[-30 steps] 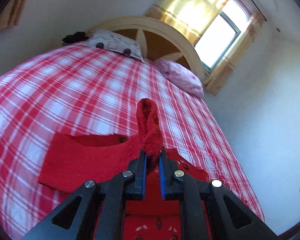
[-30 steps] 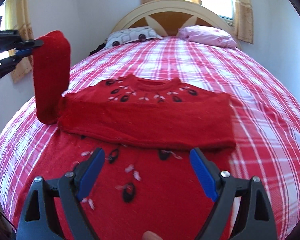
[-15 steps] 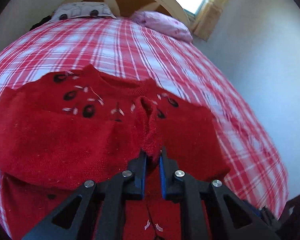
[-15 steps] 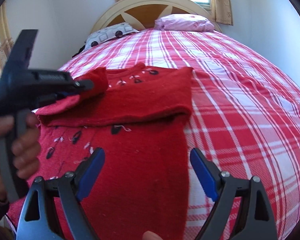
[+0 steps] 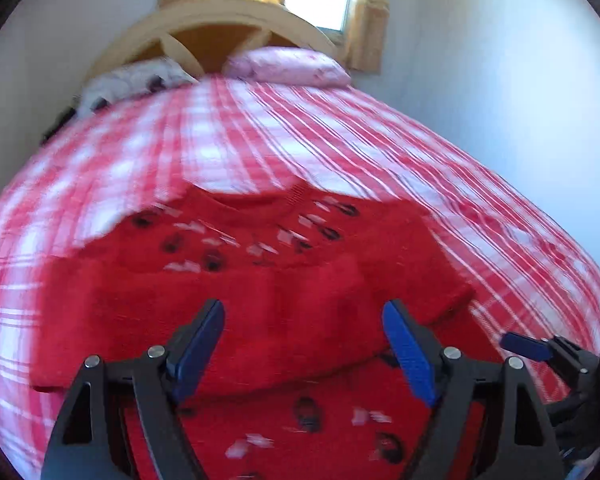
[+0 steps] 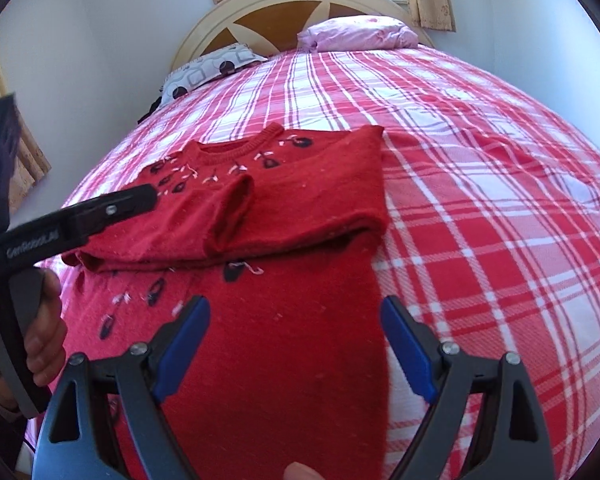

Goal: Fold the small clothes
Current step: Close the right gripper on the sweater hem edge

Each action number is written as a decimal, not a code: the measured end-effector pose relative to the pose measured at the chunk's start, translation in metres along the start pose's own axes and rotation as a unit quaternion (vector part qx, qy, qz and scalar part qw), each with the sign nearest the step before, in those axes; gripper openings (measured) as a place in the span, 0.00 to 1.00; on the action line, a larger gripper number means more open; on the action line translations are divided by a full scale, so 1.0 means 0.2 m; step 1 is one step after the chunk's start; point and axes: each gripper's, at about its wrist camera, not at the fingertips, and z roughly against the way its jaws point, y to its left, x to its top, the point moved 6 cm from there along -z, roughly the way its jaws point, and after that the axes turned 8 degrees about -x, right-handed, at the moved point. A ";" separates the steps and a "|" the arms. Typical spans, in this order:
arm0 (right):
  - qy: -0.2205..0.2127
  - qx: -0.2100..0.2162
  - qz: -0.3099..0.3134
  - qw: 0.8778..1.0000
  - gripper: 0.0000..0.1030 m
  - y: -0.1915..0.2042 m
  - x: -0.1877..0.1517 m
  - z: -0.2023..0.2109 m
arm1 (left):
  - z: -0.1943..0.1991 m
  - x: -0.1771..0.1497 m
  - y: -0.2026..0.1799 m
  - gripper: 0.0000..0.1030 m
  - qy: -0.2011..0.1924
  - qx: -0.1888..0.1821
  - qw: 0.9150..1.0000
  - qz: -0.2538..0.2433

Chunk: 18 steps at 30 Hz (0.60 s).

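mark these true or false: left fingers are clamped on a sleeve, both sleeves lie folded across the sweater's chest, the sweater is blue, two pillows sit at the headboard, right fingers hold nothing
1. The left gripper is clamped on a sleeve. False: its jaws have just been opening and nothing is between them.
2. Both sleeves lie folded across the chest of the sweater. True.
3. The sweater is blue. False: it is red with dark and white motifs.
4. Two pillows sit at the headboard. True: a patterned pillow and a pink pillow.
5. The right gripper holds nothing. True: its fingers stand wide apart over the sweater.
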 end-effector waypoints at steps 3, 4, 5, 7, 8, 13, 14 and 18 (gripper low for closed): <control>0.011 0.034 -0.007 0.999 0.82 0.05 0.04 -0.01 | 0.12 -0.04 0.22 0.79 -0.033 0.086 0.996 -0.017; 0.013 0.046 -0.010 0.999 0.78 0.07 0.06 -0.01 | 0.16 -0.07 0.29 0.79 -0.036 0.107 0.994 -0.013; 0.017 0.054 -0.013 0.998 0.75 0.08 0.08 -0.02 | 0.19 -0.11 0.36 0.79 -0.036 0.119 0.992 -0.005; 0.024 0.068 -0.018 0.997 0.72 0.12 0.11 -0.06 | 0.23 -0.20 0.53 0.79 -0.022 0.165 0.986 0.012; 0.027 0.073 -0.022 0.997 0.72 0.14 0.13 -0.08 | 0.24 -0.24 0.58 0.79 -0.015 0.180 0.983 0.014; 0.056 0.108 -0.056 0.991 0.72 0.24 0.19 -0.21 | 0.23 -0.37 0.71 0.79 0.014 0.178 0.983 0.046; 0.062 0.110 -0.059 0.990 0.72 0.27 0.19 -0.23 | 0.22 -0.36 0.72 0.79 0.014 0.175 0.983 0.049; 0.084 0.106 -0.062 0.989 0.72 0.33 0.19 -0.31 | 0.16 -0.34 0.71 0.79 0.029 0.177 0.983 0.042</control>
